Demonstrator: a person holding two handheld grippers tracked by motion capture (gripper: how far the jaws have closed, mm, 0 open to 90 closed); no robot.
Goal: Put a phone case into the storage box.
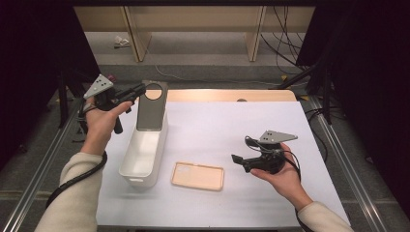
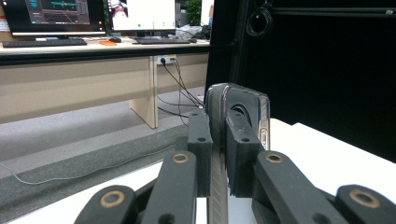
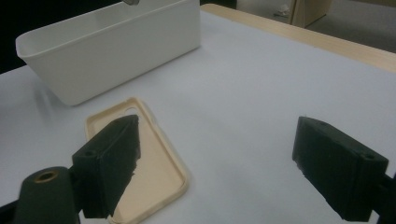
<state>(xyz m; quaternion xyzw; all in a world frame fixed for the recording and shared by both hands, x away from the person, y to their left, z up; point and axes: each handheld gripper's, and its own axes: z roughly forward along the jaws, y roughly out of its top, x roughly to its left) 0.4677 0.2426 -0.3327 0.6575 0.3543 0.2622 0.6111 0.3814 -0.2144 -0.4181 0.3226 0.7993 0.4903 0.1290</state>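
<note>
A dark grey phone case [image 1: 152, 110] with a round opening near its top stands upright over the far end of a long white bin [image 1: 139, 166]. My left gripper [image 1: 140, 90] is shut on its upper edge. In the left gripper view the case [image 2: 252, 101] sticks up between the two black jaws of that gripper [image 2: 218, 127]. A beige phone case [image 1: 198, 175] lies flat, hollow side up, on the white table [image 1: 232, 121] right of the bin. My right gripper [image 1: 240, 161] hovers open just right of it. Its view [image 3: 217, 140] shows the beige case [image 3: 154, 163] under its left jaw.
The white bin [image 3: 116, 51] looks empty where its inside shows. A wooden strip [image 1: 227, 94] runs along the table's far edge, with grey floor, desk legs and cables beyond. Metal rails flank the table on both sides.
</note>
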